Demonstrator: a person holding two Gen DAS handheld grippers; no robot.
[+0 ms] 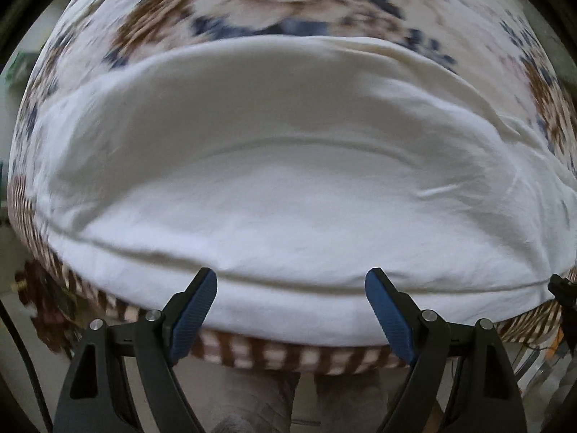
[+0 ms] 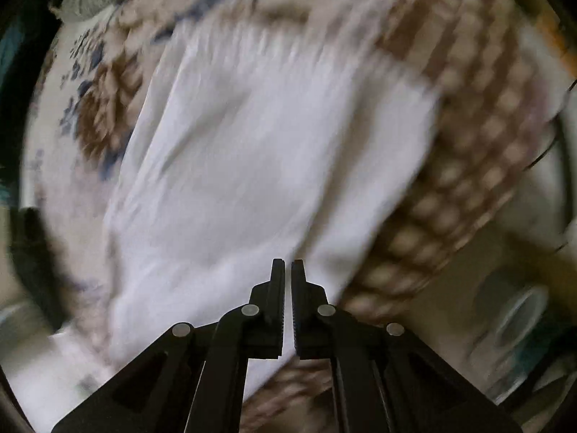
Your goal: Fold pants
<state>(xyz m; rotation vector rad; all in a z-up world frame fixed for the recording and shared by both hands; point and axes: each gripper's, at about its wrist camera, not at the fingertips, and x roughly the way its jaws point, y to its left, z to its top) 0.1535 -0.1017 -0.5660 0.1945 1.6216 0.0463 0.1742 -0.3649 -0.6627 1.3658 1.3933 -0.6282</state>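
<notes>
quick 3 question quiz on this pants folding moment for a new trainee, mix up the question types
1. True or false: the left gripper has its fingers closed on the white pants.
2. Multiple choice: the pants lie on (a) bare wood, (b) a floral and checked patterned cloth, (c) a blue towel.
3. Fill in: in the right wrist view, the right gripper has its fingers nearly ____.

Key
1. False. Its blue-padded fingers are spread apart at the near folded edge, with nothing between them.
2. b.
3. Together. Only a narrow slit shows between them; motion blur hides whether they pinch any fabric.
</notes>
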